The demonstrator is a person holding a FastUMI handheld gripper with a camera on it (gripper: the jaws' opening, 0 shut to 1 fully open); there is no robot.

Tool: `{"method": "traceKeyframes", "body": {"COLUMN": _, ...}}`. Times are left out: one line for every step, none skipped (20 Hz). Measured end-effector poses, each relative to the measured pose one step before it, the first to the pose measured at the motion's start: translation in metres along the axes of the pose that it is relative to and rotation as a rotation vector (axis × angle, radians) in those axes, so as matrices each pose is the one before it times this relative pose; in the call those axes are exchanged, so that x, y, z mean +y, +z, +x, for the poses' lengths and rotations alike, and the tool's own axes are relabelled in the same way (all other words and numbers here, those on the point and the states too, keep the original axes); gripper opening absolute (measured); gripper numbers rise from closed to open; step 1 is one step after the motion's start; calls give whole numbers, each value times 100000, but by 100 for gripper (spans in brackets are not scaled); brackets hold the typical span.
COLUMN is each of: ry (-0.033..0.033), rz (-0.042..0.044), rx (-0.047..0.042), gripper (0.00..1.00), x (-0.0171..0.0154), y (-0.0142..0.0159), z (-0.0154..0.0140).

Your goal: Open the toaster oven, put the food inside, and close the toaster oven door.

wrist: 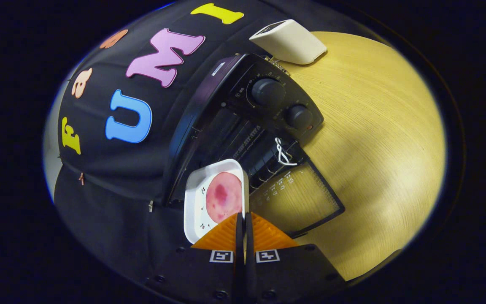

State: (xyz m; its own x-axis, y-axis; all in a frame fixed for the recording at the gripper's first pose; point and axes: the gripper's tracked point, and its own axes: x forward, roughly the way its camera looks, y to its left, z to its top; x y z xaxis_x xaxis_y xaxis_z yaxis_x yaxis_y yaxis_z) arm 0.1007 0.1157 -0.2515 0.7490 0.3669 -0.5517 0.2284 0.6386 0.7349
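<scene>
The white tray (195,202) with the pink food (223,197) is pinched by its edge in the closed gripper (243,219), kept level before the open toaster oven (243,122).

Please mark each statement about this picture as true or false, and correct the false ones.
1. The toaster oven door is closed. False: it is folded open, down over the wooden table.
2. The gripper has its jaws closed on the rim of the white tray. True.
3. The tray is empty. False: a round pink slice of food lies on it.
4. The tray is held at the oven's opening. True.
5. A white string hangs at the door's top edge. True.
6. The cream box lies on the open door. False: it lies beyond the oven.
</scene>
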Motion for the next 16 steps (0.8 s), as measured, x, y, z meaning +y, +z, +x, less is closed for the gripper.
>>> {"method": "traceKeyframes", "body": {"ry": -257, "rz": 1215, "rx": -1934, "gripper": 5, "x": 84, "y": 185, "z": 639}}
{"method": "traceKeyframes", "body": {"ry": -68, "rz": 1855, "rx": -1879, "gripper": 5, "x": 84, "y": 265, "z": 575}}
{"method": "traceKeyframes", "body": {"ry": 95, "rz": 2614, "rx": -1778, "gripper": 5, "x": 182, "y": 269, "z": 644}}
{"method": "traceKeyframes", "body": {"ry": 175, "rz": 2757, "rx": -1920, "gripper": 5, "x": 182, "y": 354, "z": 639}}
{"method": "traceKeyframes", "body": {"ry": -311, "rz": 2415, "rx": -2193, "gripper": 5, "x": 69, "y": 377, "z": 641}}
{"method": "traceKeyframes", "body": {"ry": -182, "rz": 2163, "rx": -2370, "gripper": 5, "x": 120, "y": 367, "z": 714}}
{"method": "traceKeyframes", "body": {"ry": -317, "rz": 2195, "rx": -2335, "gripper": 5, "x": 168, "y": 285, "z": 595}}
{"method": "traceKeyframes", "body": {"ry": 64, "rz": 2429, "rx": -2227, "gripper": 5, "x": 210, "y": 237, "z": 721}}
{"method": "traceKeyframes", "body": {"ry": -420, "rz": 2557, "rx": -2091, "gripper": 5, "x": 166, "y": 121, "z": 522}}
{"method": "traceKeyframes", "body": {"ry": -1375, "rz": 2869, "rx": -1931, "gripper": 5, "x": -16, "y": 130, "z": 510}}
{"method": "traceKeyframes", "body": {"ry": -1003, "rz": 3755, "rx": -2006, "gripper": 5, "x": 101, "y": 378, "z": 749}}
{"method": "traceKeyframes", "body": {"ry": -495, "rz": 3060, "rx": -2078, "gripper": 5, "x": 164, "y": 105, "z": 483}}
{"method": "traceKeyframes", "body": {"ry": 34, "rz": 2183, "rx": -2157, "gripper": 5, "x": 284, "y": -49, "z": 580}}
{"method": "traceKeyframes", "body": {"ry": -169, "rz": 1281, "rx": -2054, "gripper": 5, "x": 312, "y": 112, "z": 470}}
{"method": "traceKeyframes", "body": {"ry": -607, "rz": 640, "rx": -1899, "gripper": 5, "x": 197, "y": 138, "z": 344}}
{"method": "traceKeyframes", "body": {"ry": -1094, "rz": -62, "rx": -1050, "gripper": 5, "x": 45, "y": -29, "z": 398}}
